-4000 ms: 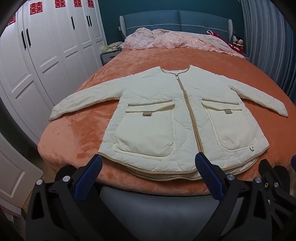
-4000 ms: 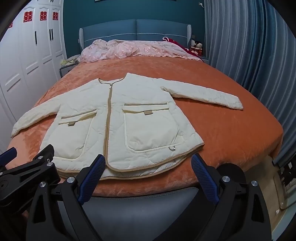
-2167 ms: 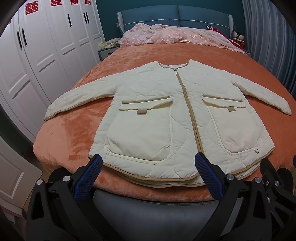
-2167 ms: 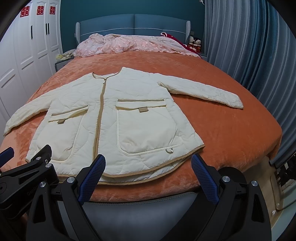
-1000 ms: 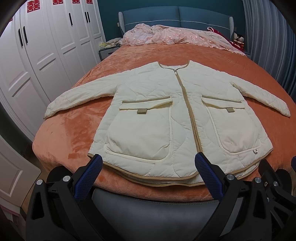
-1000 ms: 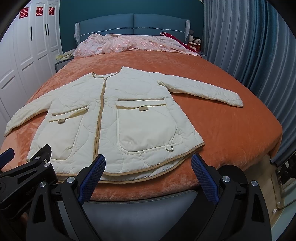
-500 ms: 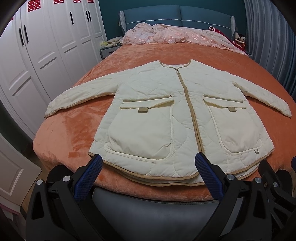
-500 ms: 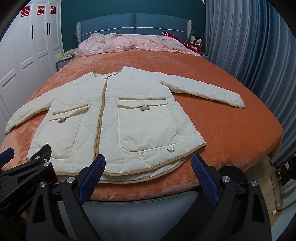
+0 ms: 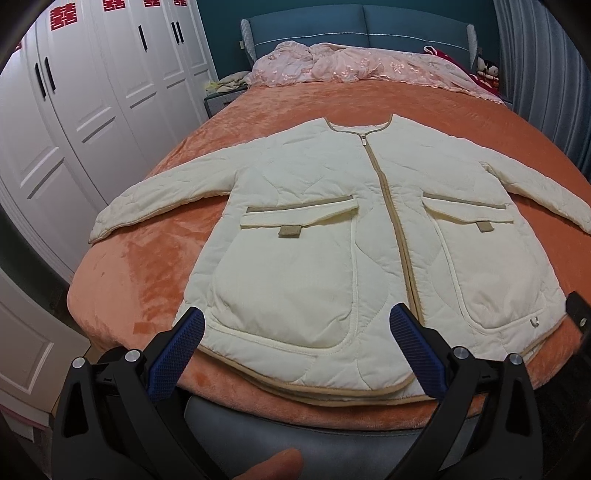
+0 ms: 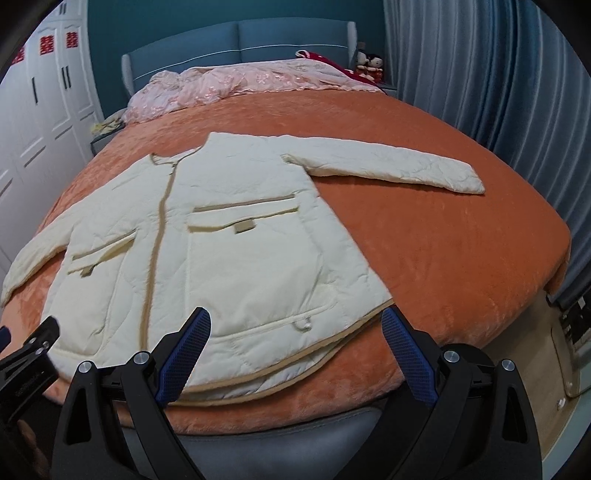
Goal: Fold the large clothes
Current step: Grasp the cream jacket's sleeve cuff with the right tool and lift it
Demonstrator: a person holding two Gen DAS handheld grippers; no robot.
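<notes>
A cream quilted jacket (image 9: 314,229) with tan zip and two flap pockets lies flat, front up, on the orange bedspread (image 9: 147,266), sleeves spread out to both sides. It also shows in the right wrist view (image 10: 236,243), with its right sleeve (image 10: 388,162) stretched out. My left gripper (image 9: 295,332) is open and empty, hovering over the hem below the left pocket. My right gripper (image 10: 295,332) is open and empty over the hem's right corner. The left gripper's body (image 10: 29,354) shows at the right view's lower left.
A pink quilt (image 9: 369,66) is bunched against the blue headboard (image 9: 351,26). White wardrobes (image 9: 92,92) stand left of the bed, grey-blue curtains (image 10: 498,74) right. A nightstand (image 9: 218,99) sits at the far left. The padded bed foot (image 9: 295,424) is just below my grippers.
Both grippers have moved forward over the jacket's hem. The right gripper has also swung to the right and tilted. The jacket has not moved.
</notes>
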